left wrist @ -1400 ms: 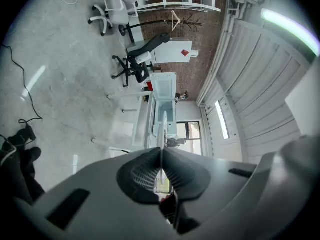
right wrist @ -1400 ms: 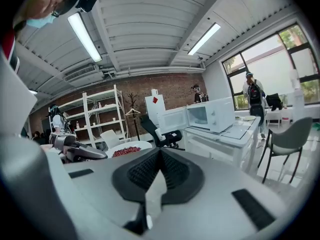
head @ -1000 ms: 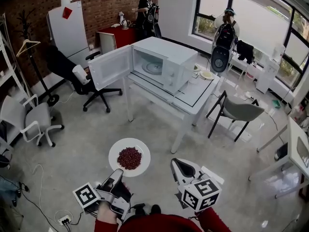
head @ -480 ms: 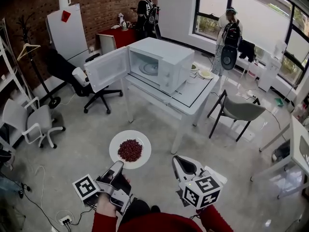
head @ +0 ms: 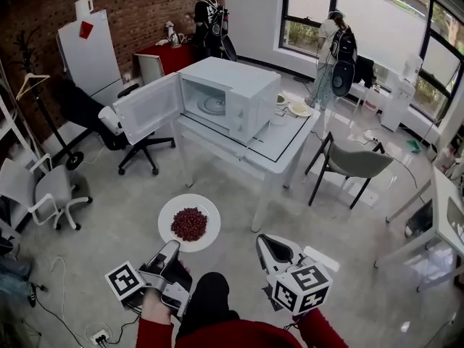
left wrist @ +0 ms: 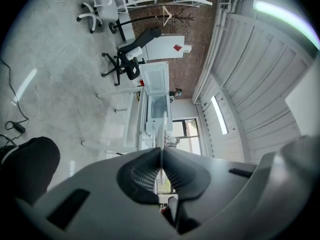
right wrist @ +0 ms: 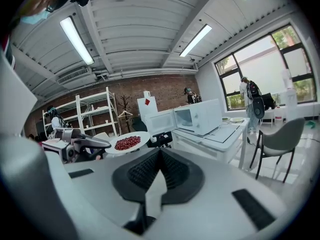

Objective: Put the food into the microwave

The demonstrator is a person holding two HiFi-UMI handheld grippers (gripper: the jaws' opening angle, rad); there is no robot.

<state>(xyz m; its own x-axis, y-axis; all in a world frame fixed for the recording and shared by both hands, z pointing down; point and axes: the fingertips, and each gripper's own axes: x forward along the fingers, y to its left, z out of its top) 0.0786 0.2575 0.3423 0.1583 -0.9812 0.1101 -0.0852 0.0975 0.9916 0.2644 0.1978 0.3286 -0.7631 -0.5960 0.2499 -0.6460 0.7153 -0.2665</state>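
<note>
A white plate (head: 189, 222) heaped with red food (head: 189, 224) hangs over the floor, and my left gripper (head: 172, 247) is shut on its near rim. In the left gripper view the plate (left wrist: 161, 134) shows edge-on between the pressed pads. My right gripper (head: 267, 245) is beside it on the right, shut with nothing in it. The white microwave (head: 232, 96) stands ahead on a white table (head: 279, 147) with its door (head: 148, 107) swung open to the left. The right gripper view shows the plate (right wrist: 127, 142) left of the microwave (right wrist: 197, 116).
A grey chair (head: 351, 164) stands right of the table and a black office chair (head: 109, 118) left of it. White chairs (head: 43, 191) stand at the far left. Small dishes (head: 297, 109) sit on the table's far end. Two people (head: 337, 42) stand at the back.
Both grippers and the held plate have come a little closer to the table. The microwave and table sit further left in the head view. The left gripper's hold is unchanged.
</note>
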